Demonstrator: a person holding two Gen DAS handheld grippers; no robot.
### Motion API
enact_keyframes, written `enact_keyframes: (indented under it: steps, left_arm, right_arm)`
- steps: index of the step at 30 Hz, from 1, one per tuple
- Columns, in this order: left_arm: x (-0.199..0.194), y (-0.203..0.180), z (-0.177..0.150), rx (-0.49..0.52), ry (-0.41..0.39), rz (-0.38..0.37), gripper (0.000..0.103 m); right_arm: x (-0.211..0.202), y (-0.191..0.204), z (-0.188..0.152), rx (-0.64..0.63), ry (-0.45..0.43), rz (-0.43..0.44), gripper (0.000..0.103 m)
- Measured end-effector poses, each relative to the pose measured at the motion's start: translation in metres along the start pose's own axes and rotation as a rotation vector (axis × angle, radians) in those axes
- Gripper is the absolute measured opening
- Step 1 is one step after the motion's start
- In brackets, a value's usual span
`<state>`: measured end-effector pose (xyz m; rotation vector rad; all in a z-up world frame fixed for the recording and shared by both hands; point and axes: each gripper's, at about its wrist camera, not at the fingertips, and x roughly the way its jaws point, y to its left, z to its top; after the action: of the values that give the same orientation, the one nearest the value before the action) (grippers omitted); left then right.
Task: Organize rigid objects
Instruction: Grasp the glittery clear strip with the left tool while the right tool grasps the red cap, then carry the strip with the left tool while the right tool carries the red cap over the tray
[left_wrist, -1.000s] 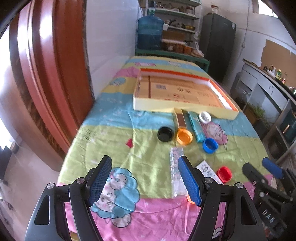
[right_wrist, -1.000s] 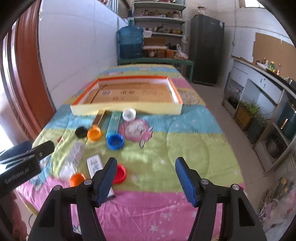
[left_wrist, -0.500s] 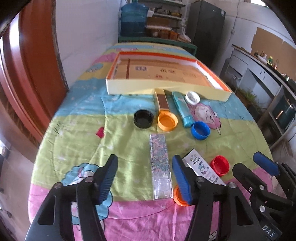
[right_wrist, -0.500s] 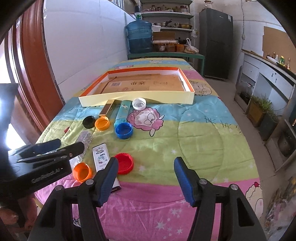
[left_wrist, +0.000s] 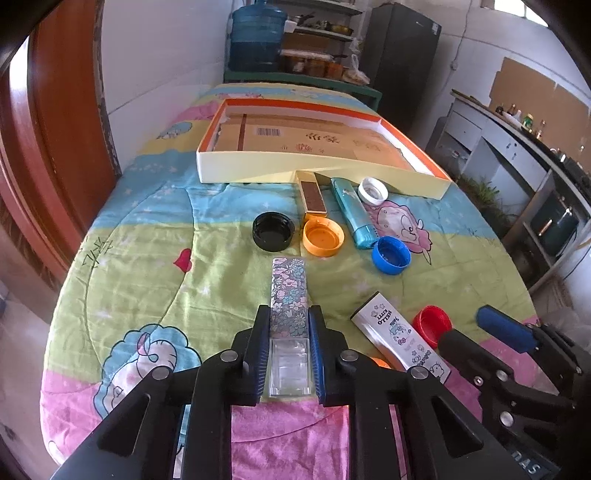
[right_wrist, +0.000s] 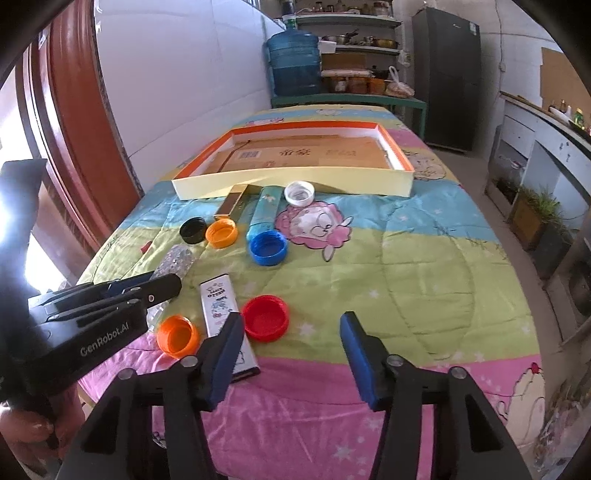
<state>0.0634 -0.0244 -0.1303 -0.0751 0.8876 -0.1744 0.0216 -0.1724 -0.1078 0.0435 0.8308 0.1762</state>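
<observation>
My left gripper is shut on a long clear case with a floral insert that lies on the quilted table cover. The case also shows in the right wrist view, partly behind the left gripper. My right gripper is open and empty, just above the cover, near a red cap, a white Hello Kitty box and an orange cap. A shallow cardboard tray with an orange rim sits farther back.
In front of the tray lie a black cap, an orange cap, a blue cap, a white cap, a brown box and a teal tube. A wall and wooden door frame stand left.
My left gripper moved forward over the floral case and closed on it. My right gripper moved slightly nearer the red cap and stayed open.
</observation>
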Motion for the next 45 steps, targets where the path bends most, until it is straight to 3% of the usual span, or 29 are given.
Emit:
enact_keyframes:
  steps: [8,12,18,34,45]
  left_arm:
    - [-0.005,0.002,0.0,-0.001,-0.001,-0.006,0.02]
    - [-0.004,0.003,0.001,-0.001,0.004,-0.008,0.02]
    - [-0.002,0.005,0.0,-0.007,0.002,-0.014,0.02]
    - [-0.026,0.007,0.015,-0.001,-0.086,-0.047,0.02]
    - [-0.038,0.006,0.048,0.023,-0.138,-0.032,0.02]
  right_arm:
    - [0.013,-0.001,0.007,0.014,0.022,0.033,0.039]
    - [0.019,-0.003,0.008,0.017,0.043,0.039,0.016]
    - [0.018,-0.004,0.006,0.018,0.053,0.057,0.008]
    - [-0.004,-0.008,0.019,0.024,-0.019,0.068,0.007]
    - [-0.014,-0.015,0.049,0.009,-0.098,0.055,0.007]
